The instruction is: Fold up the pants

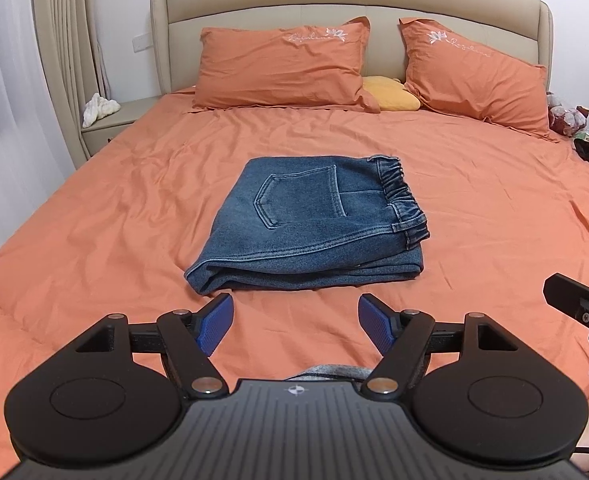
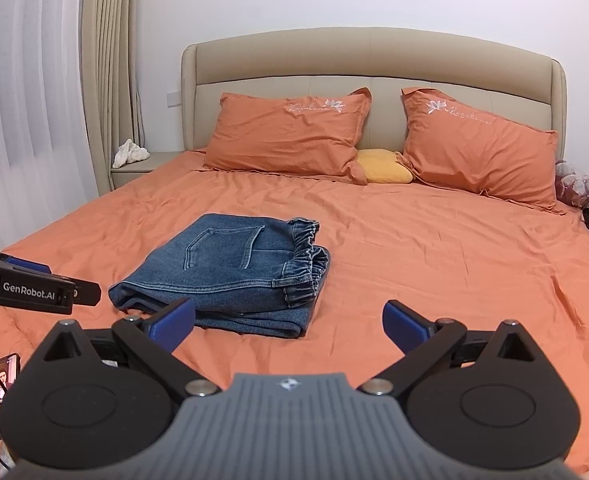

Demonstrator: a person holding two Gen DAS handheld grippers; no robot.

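The left claw (image 1: 295, 320) stands wide open with nothing between its blue pads, hanging over the orange bed sheet (image 1: 474, 216). Just ahead of it lie the folded blue denim pants (image 1: 314, 236), elastic waistband to the right. The right claw (image 2: 289, 324) is likewise spread and empty, the pants ahead and to its left.

So the count: one pair of folded jeans (image 1: 306, 224) on one bed (image 1: 474, 208), two orange pillows, left (image 1: 282, 66) and right (image 1: 478, 76), plus one small yellow cushion (image 1: 392, 94) wedged between them. Two grippers, left (image 1: 295, 322) and right (image 2: 289, 326), each with two blue pads. One phone (image 2: 2, 396), one nightstand (image 2: 134, 170) with one white bundle (image 2: 131, 153), one headboard (image 2: 374, 60).
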